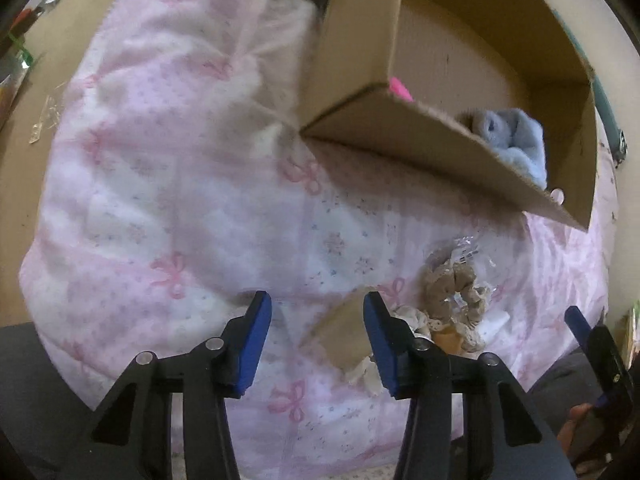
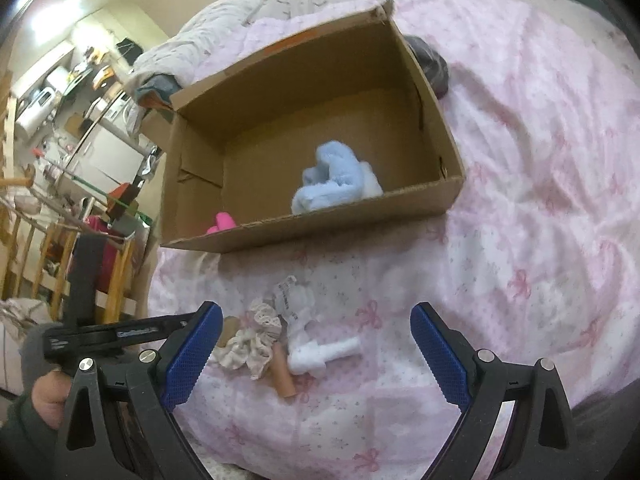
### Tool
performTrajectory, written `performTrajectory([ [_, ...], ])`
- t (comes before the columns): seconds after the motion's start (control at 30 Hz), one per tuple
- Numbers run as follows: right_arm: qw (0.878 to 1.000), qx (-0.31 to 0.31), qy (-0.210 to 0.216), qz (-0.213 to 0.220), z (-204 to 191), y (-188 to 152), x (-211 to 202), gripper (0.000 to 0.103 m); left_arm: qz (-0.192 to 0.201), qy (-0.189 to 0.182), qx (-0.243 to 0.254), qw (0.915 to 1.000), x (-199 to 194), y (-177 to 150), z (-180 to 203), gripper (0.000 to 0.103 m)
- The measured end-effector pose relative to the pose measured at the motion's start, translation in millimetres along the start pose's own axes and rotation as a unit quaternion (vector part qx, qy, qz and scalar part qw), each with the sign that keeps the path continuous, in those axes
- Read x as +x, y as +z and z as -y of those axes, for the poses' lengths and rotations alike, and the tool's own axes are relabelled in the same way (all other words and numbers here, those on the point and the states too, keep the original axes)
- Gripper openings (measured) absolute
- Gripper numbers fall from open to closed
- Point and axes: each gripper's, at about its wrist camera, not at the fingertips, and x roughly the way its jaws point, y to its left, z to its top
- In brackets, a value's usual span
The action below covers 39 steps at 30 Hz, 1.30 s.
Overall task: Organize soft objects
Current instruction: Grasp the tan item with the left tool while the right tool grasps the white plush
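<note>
An open cardboard box [image 2: 400,196] stands on a pink bow-print quilt [image 2: 540,184]. Inside it lie a light blue fluffy cloth [image 2: 332,184] and a pink item [image 2: 222,222]; both also show in the left wrist view, the blue cloth [image 1: 508,140] and the pink item [image 1: 400,88]. In front of the box lies a pile of cream lace scrunchies on a cardboard tube [image 2: 260,340] and a white soft piece [image 2: 320,354]. My right gripper [image 2: 316,354] is open above this pile. My left gripper [image 1: 318,338] is open and empty, just left of the scrunchies [image 1: 452,292].
The box [image 1: 420,136] fills the upper right of the left wrist view. A dark object [image 2: 432,64] lies behind the box. A wooden bed rail [image 2: 60,264] and cluttered room furniture are at the left. The quilt [image 1: 160,200] spreads left and right of the box.
</note>
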Motion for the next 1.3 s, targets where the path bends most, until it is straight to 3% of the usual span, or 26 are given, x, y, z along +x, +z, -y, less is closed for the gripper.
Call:
performTrajectory([
  [0.1,1.000,0.014,0.001,-0.001,6.2,1.1,0.5,0.101,0.000,-0.006,-0.004,1.0000,3.7,-1.7,2.7,0.044],
  [0.27,1.000,0.025,0.001,-0.006,8.3,0.6,3.4,0.101,-0.016,-0.028,0.030,0.9990,4.4,-9.6,21.3,0.044],
  [0.37,1.000,0.024,0.001,-0.009,7.9,1.6,5.5,0.101,-0.017,-0.016,0.045,0.9987,8.2,-12.0,28.4,0.043],
  [0.43,1.000,0.023,-0.001,-0.010,7.2,1.7,6.7,0.101,-0.021,-0.023,0.044,0.9986,8.5,-10.4,29.8,0.018],
  [0.6,1.000,0.023,-0.004,-0.012,6.4,1.0,8.2,0.101,-0.012,-0.029,0.057,0.9979,-2.4,-11.4,37.0,0.007],
  [0.73,0.999,0.032,-0.003,-0.021,8.8,0.6,11.8,0.101,0.041,-0.048,0.073,0.9953,-35.8,-15.6,42.1,0.006],
  [0.87,0.997,0.045,0.004,-0.057,12.7,-1.1,24.5,0.101,0.094,-0.035,0.058,0.9933,-61.2,-14.2,35.2,0.006],
  [0.93,0.996,0.046,0.011,-0.082,12.4,-2.6,33.7,0.078,0.103,-0.028,0.057,0.9927,-65.6,-13.9,33.3,0.006],
  [1.2,0.988,0.053,-0.017,-0.142,12.0,-11.1,71.0,0.075,0.102,0.005,0.075,0.9920,-53.8,-16.1,40.9,0.006],
  [1.3,0.987,0.045,-0.035,-0.150,10.0,-13.8,82.2,0.067,0.105,0.006,0.075,0.9916,-51.9,-14.8,44.3,0.006],
])
